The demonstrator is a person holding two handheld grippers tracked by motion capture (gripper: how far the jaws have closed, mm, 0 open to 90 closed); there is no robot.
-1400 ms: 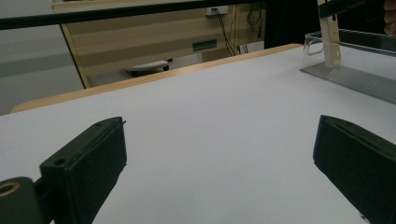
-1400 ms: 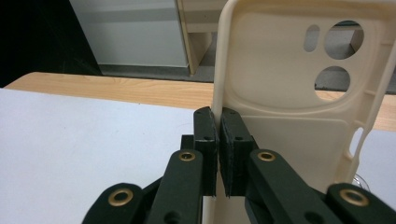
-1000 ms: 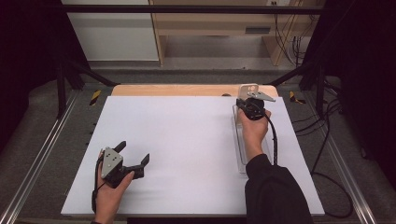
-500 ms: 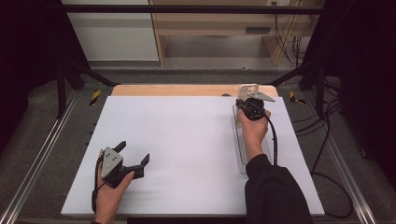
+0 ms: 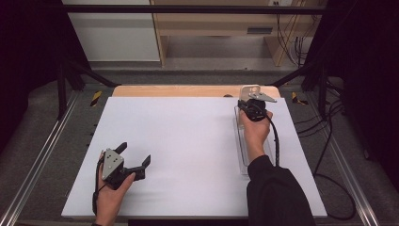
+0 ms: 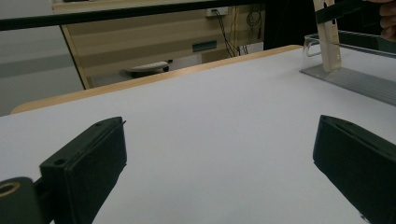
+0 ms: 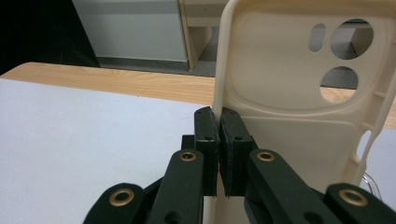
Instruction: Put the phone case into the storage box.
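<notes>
While the left gripper (image 5: 135,160) rests wide open near the table's near left corner, the right gripper (image 7: 218,135) pinches a cream, soft-looking phone case (image 7: 299,88).

The case stands upright over the far end of a clear, long plastic tray (image 5: 241,155) lying along the right edge of the white table (image 5: 188,141). Its camera cut-outs face the right gripper view. I can read no lettering on case or tray.
</notes>
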